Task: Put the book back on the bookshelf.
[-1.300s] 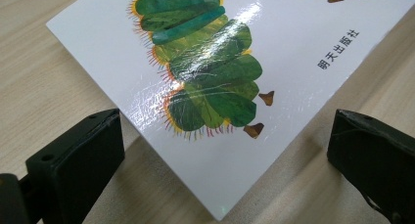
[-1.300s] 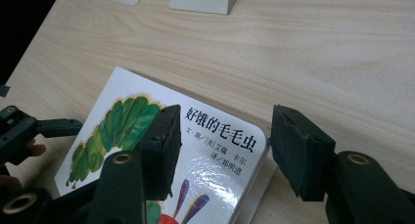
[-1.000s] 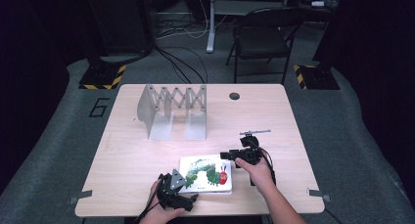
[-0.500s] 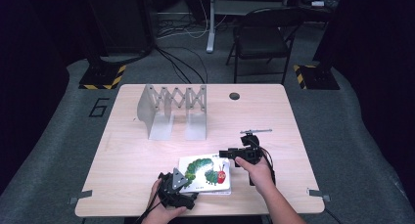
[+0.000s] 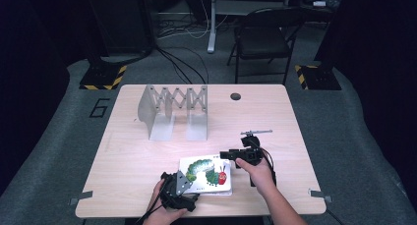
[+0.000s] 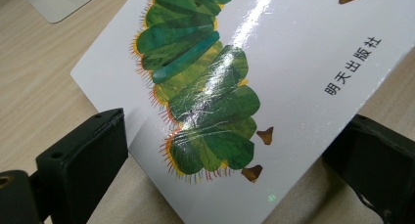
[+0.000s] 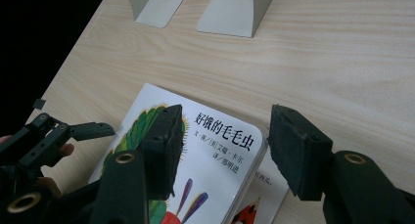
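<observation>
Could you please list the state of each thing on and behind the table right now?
Caterpillar book: closed, cover up, lying on the table.
Accordion book rack: upright, pulled out, nothing in it.
Folding chair: unfolded, nobody on it.
Left gripper: jaws open, the book's corner between them.
Right gripper: jaws open, above the book's other end.
</observation>
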`<state>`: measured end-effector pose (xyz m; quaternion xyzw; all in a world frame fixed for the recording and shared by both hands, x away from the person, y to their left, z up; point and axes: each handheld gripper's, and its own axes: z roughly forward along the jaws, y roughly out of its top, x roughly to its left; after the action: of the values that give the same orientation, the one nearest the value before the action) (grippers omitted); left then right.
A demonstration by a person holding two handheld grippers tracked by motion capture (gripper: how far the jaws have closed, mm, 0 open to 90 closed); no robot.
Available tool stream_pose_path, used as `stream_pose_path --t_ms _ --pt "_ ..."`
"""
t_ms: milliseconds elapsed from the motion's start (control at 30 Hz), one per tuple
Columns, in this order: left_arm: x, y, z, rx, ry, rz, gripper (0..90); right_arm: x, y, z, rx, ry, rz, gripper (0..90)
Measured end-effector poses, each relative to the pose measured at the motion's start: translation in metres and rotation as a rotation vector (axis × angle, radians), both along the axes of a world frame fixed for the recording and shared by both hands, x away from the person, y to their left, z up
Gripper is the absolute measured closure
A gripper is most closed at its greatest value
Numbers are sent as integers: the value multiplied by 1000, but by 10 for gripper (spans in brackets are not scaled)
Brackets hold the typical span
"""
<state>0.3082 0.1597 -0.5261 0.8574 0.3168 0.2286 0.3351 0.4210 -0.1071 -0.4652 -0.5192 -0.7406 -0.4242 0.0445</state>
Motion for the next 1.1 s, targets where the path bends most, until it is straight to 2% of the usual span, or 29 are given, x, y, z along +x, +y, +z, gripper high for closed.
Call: stream_pose_path --t_ms 33,67,167,200,333,433,633,800,933,1067,1100 --pt "0 0 0 -2 3 -8 36 0 0 0 1 3 0 466" --pt "-1 0 0 3 -13 -10 45 0 0 0 1 6 -1 466" --pt "-6 -3 1 28 -60 -58 107 0 0 -1 0 4 -1 466" --pt "-8 -4 1 31 -64 -62 126 1 -1 -1 -2 0 4 466" --pt "-7 -3 1 27 -62 -66 142 0 0 -2 -2 6 0 466" --pt "-6 0 0 -15 -49 -71 147 1 0 -3 -8 8 -1 468" --pt "-7 0 -1 -7 -61 -73 148 3 -2 -7 10 26 -7 449" --pt "-7 0 -1 -6 -65 -77 148 5 -3 -10 -23 6 -24 413" --pt "-7 0 -1 -8 -65 -75 148 9 -7 -17 -23 45 -30 405" --pt "-7 0 -1 -7 -66 -75 148 11 -6 -21 -26 57 -23 398" --pt "-8 0 -2 -5 -77 -68 147 12 -5 -23 -24 81 -23 393"
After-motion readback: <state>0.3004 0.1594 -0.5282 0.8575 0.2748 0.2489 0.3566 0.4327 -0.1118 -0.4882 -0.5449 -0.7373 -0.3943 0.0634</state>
